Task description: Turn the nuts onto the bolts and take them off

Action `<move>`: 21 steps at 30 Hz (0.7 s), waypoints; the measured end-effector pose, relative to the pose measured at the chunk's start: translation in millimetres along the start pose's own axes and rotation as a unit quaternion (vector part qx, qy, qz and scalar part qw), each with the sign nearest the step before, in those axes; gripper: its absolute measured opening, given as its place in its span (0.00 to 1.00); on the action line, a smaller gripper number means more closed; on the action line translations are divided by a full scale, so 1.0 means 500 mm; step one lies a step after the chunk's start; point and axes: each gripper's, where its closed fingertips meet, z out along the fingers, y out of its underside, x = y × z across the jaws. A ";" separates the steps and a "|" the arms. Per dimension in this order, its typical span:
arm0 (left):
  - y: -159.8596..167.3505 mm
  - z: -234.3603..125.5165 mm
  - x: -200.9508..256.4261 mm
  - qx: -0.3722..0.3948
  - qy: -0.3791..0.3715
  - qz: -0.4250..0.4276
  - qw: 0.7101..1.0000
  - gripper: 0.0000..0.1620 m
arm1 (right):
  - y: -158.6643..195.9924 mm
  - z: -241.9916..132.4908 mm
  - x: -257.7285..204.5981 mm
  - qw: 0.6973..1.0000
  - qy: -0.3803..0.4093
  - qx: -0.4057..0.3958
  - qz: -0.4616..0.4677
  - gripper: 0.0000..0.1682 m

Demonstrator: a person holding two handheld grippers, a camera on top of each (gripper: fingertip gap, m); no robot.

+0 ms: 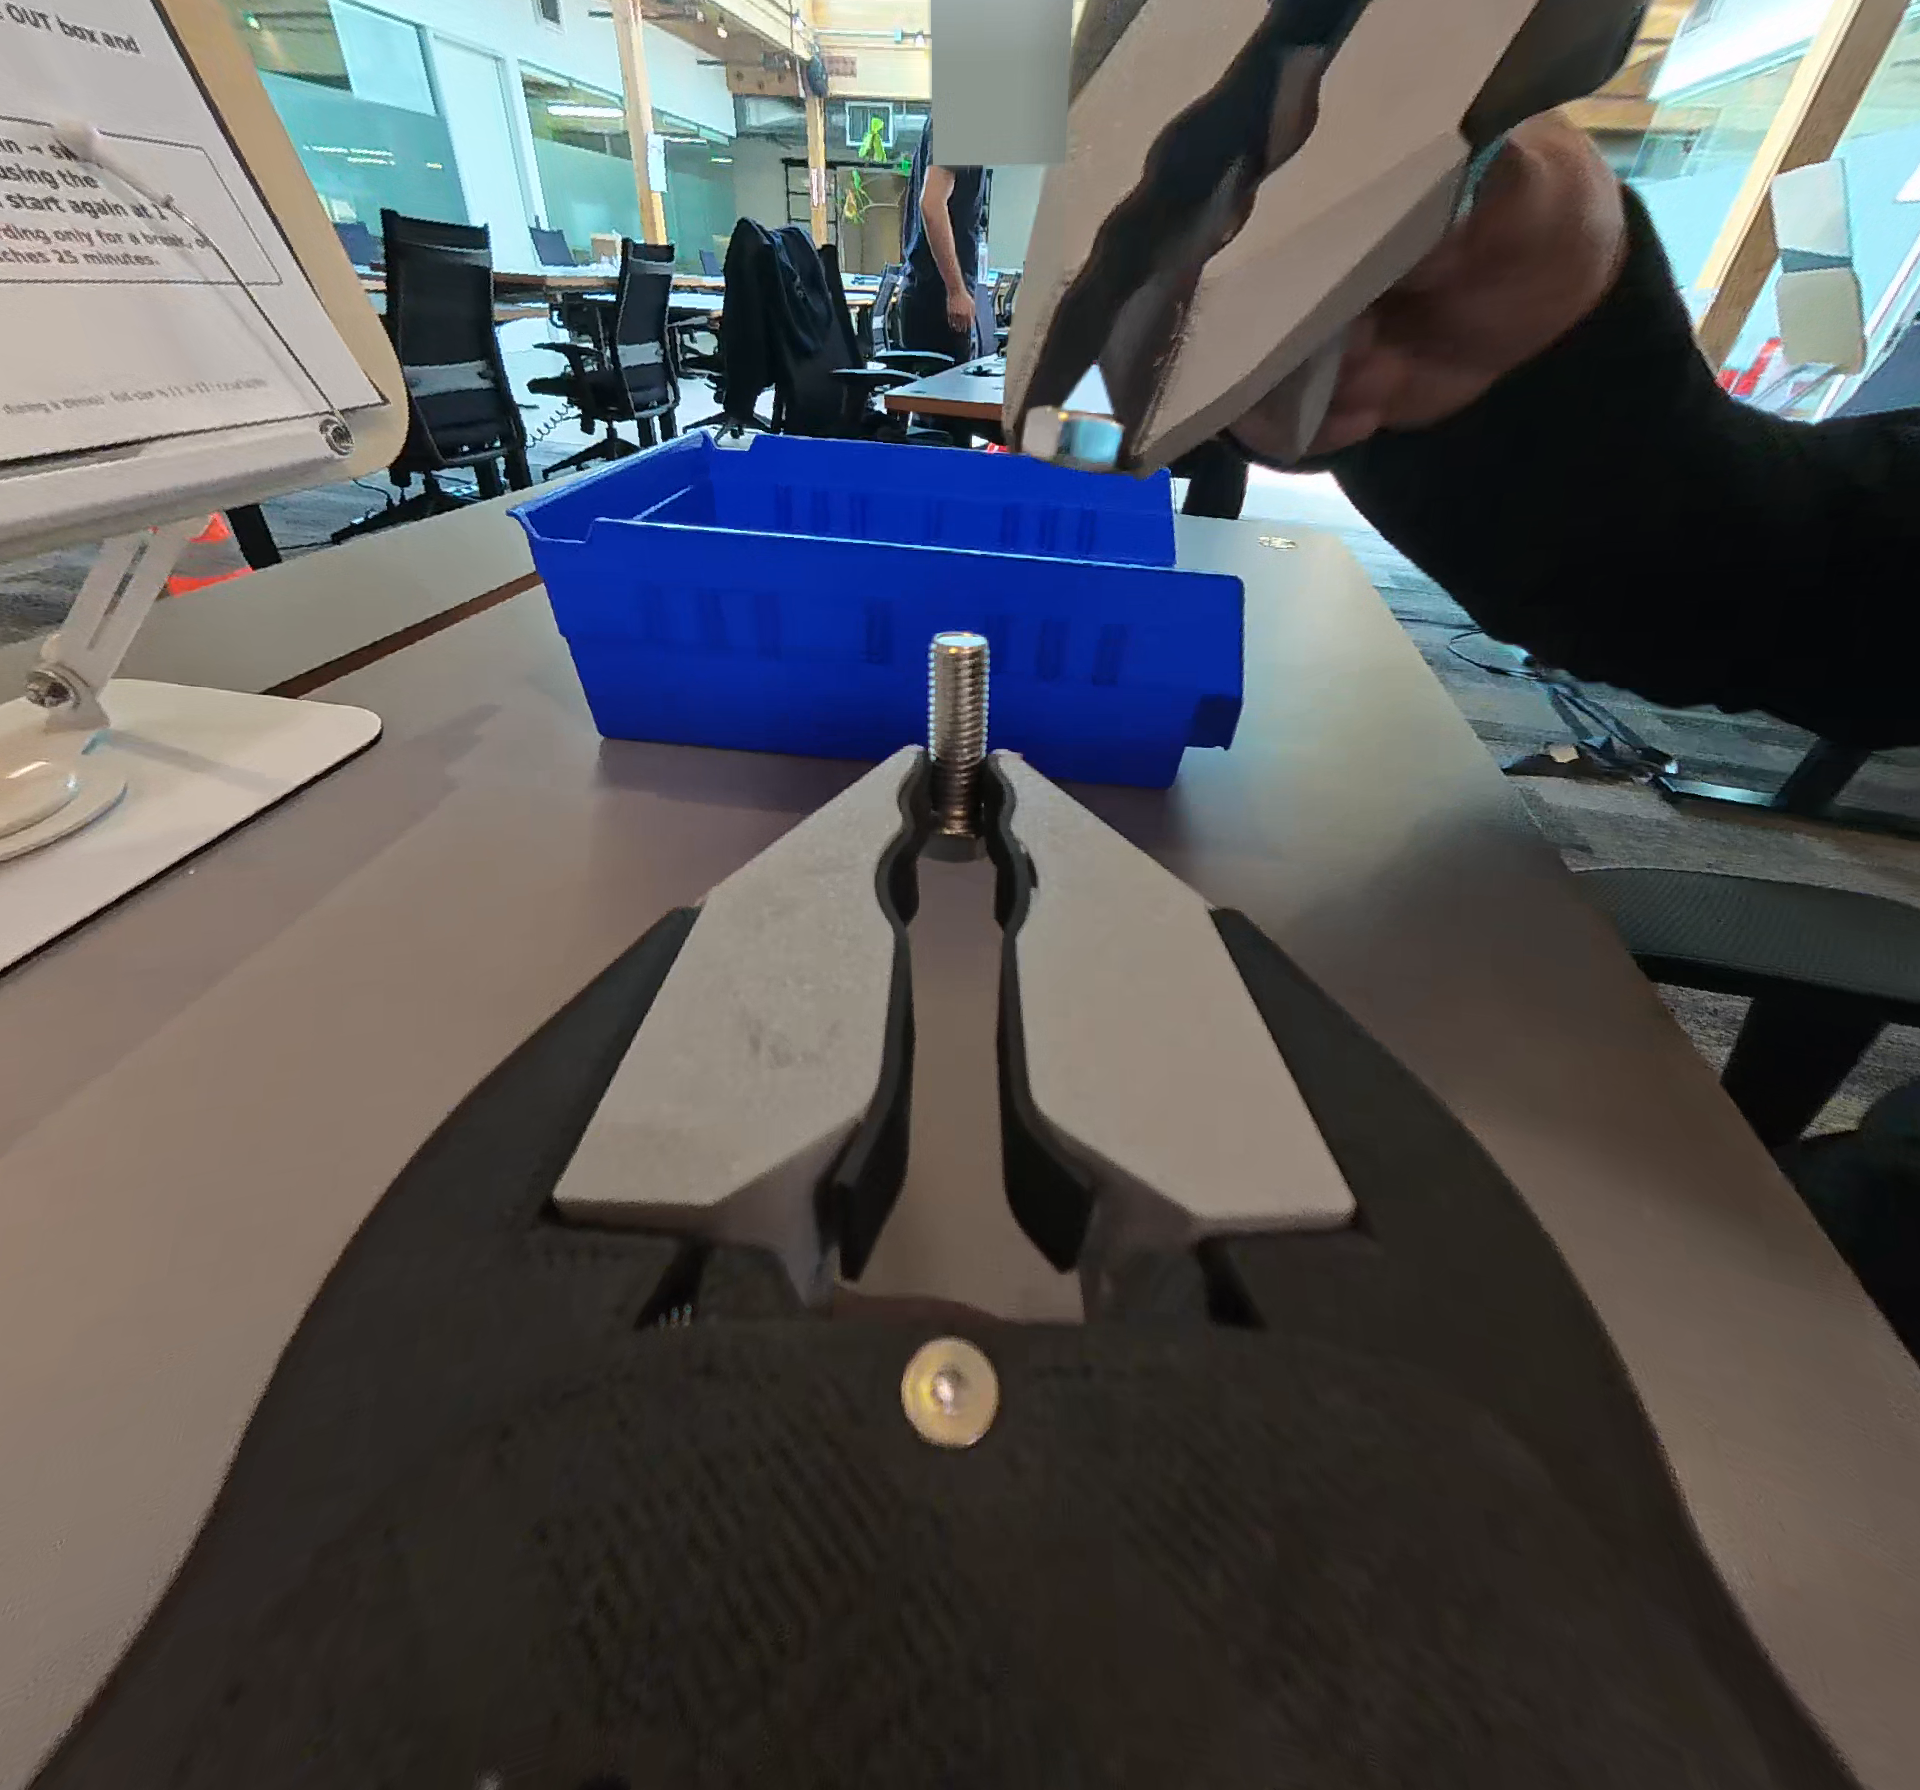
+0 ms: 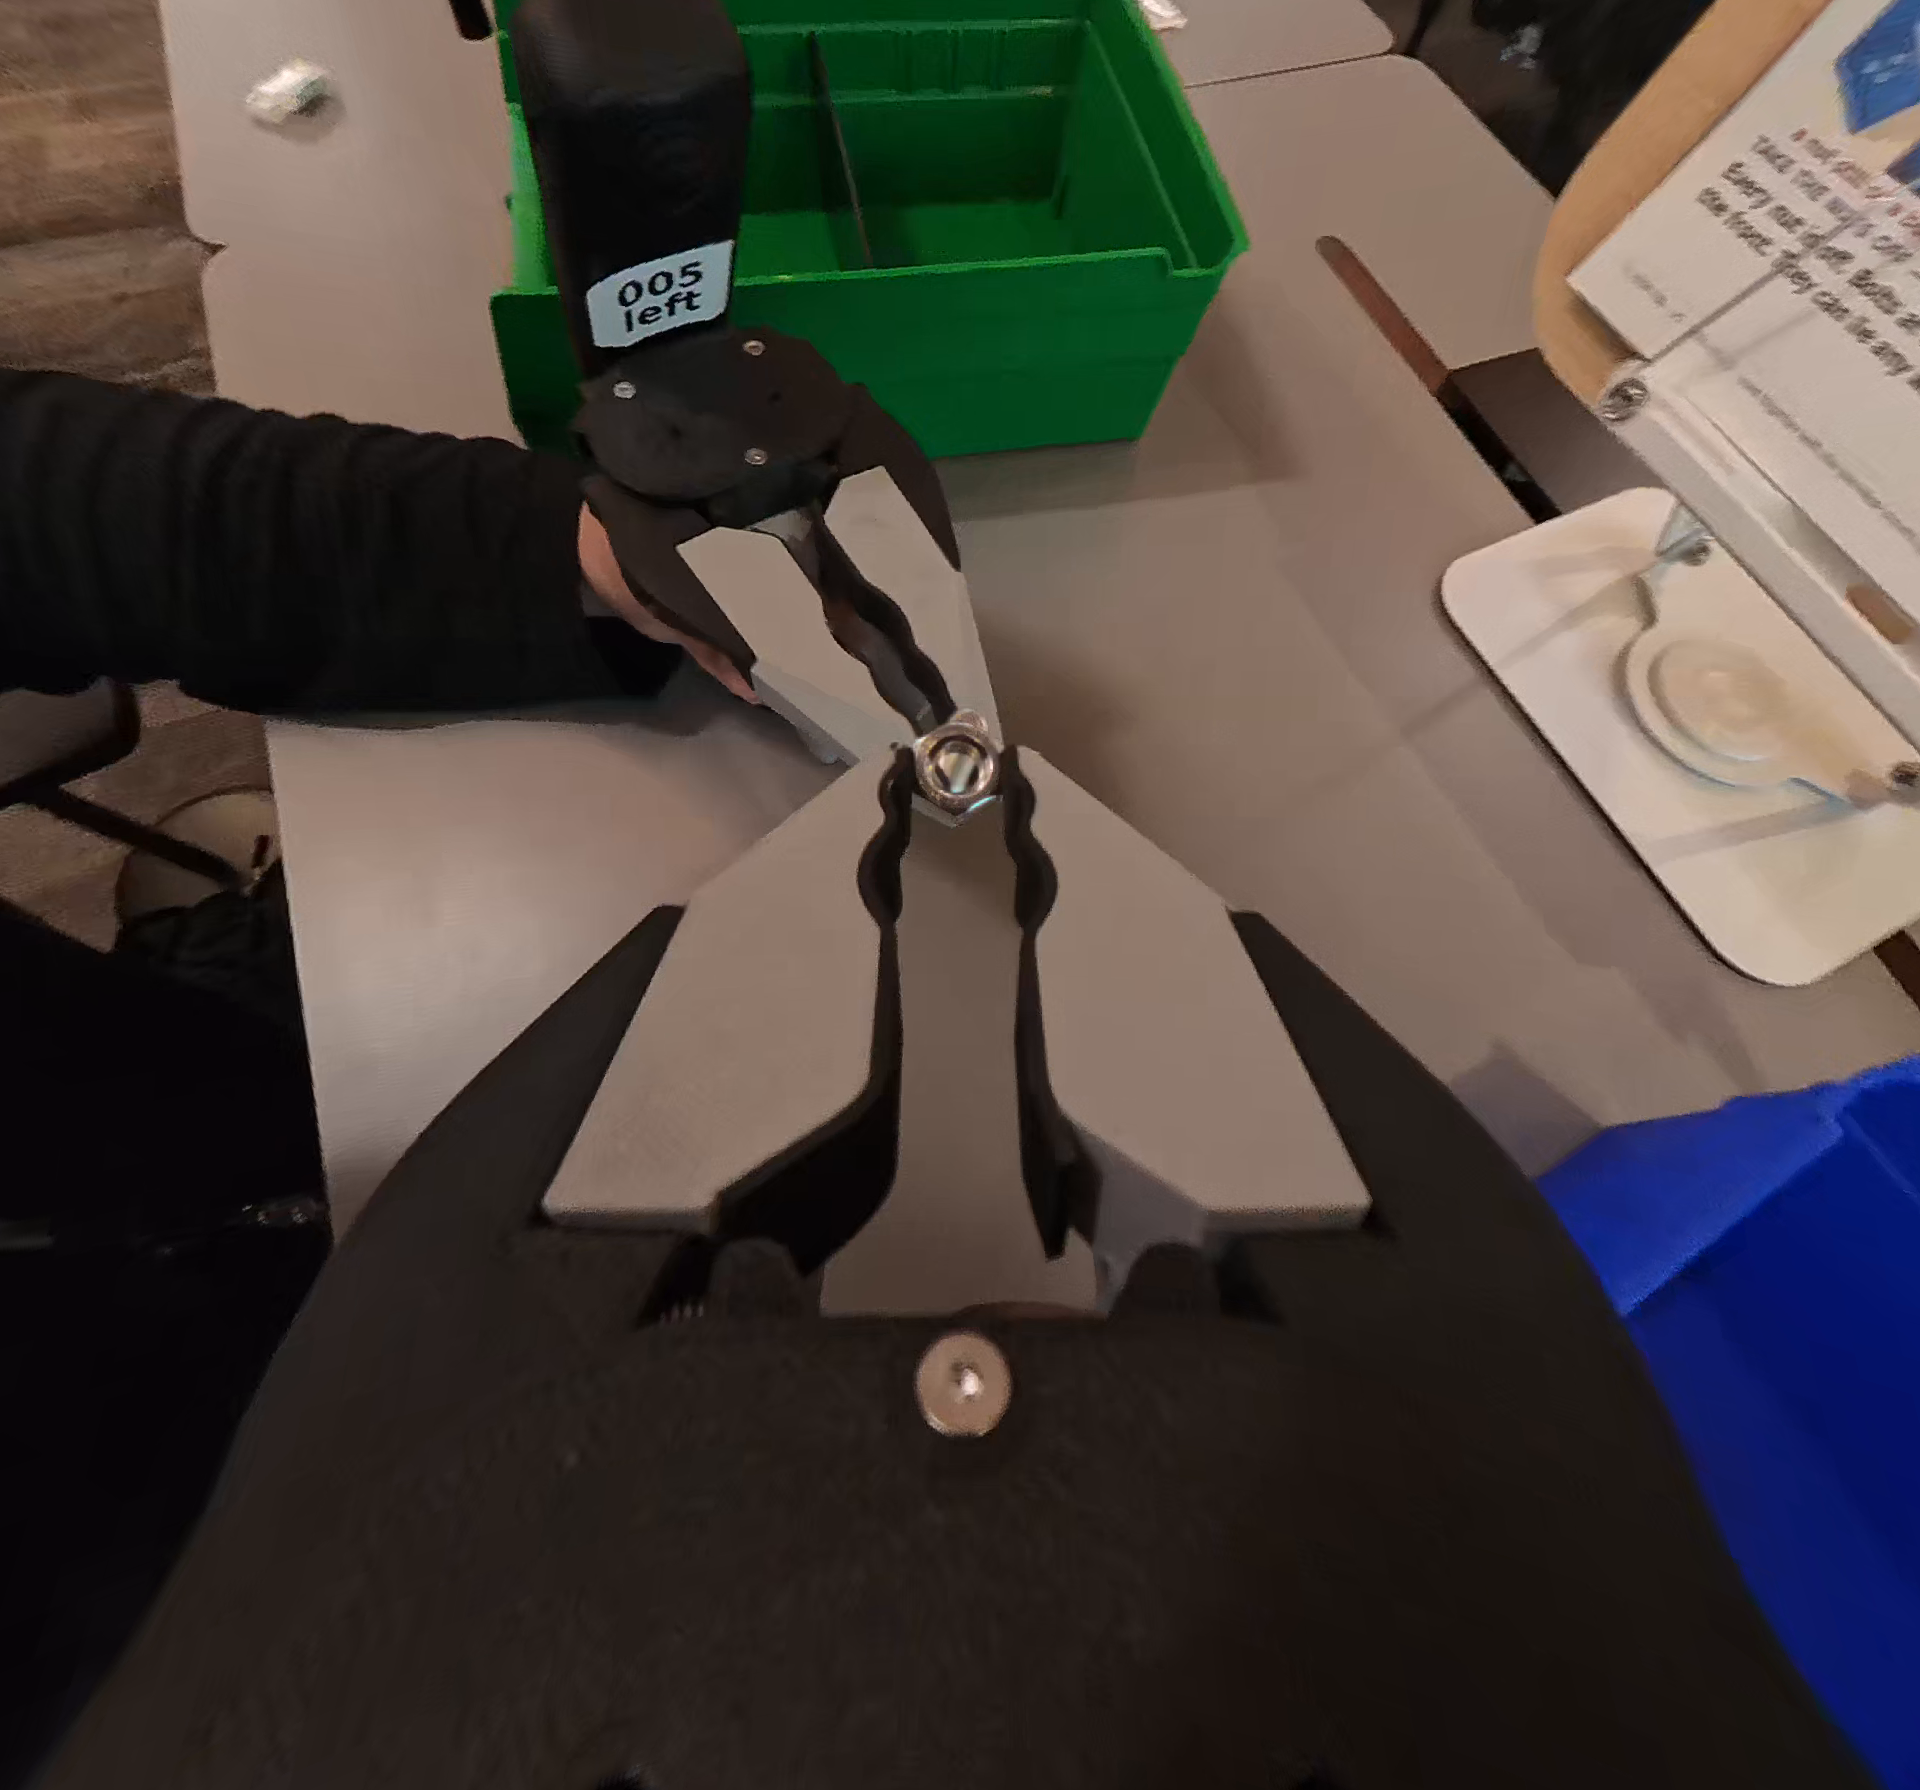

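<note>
bolt: silver, threaded shank, standing upright with its flat end up; lower part clamped between the left gripper's fingertips, just above the grey table.
nut: silver hex, pinched at the tips of the right gripper, bore facing down; it is up in the air, above and to the right of the bolt, apart from it, not yet threaded on.

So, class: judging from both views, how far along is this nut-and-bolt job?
Done: the left hand-held gripper clamps the upright threaded steel bolt; the right hand-held gripper holds the silver hex nut. In hand: aligning them. Left: threading on, then unscrewing.
</note>
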 end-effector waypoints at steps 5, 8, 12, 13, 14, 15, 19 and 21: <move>-0.005 -0.002 -0.002 0.005 -0.003 -0.006 1.000 0.04 | -0.005 0.032 0.010 0.999 -0.019 -0.026 0.006 0.08; -0.002 -0.001 -0.002 -0.001 -0.005 -0.005 1.000 0.04 | -0.007 0.047 0.010 0.998 -0.041 -0.032 0.020 0.08; -0.005 -0.001 -0.003 0.003 -0.005 -0.009 1.000 0.04 | -0.009 0.056 0.011 0.998 -0.045 -0.042 0.018 0.08; -0.006 -0.002 -0.004 0.004 -0.007 -0.010 1.000 0.04 | -0.009 0.058 0.010 0.998 -0.048 -0.044 0.019 0.08; -0.007 -0.002 -0.006 0.005 -0.010 -0.011 1.000 0.04 | -0.008 0.059 0.008 0.997 -0.049 -0.048 0.019 0.08; -0.008 -0.003 -0.007 0.005 -0.010 -0.011 1.000 0.04 | -0.006 0.060 0.008 0.997 -0.048 -0.052 0.016 0.08; -0.012 -0.005 -0.008 0.011 -0.012 -0.012 1.000 0.04 | -0.002 0.066 0.006 0.997 -0.047 -0.062 0.011 0.08; -0.011 -0.005 -0.007 0.007 -0.012 -0.007 1.000 0.04 | 0.000 0.070 0.007 0.997 -0.046 -0.065 0.012 0.09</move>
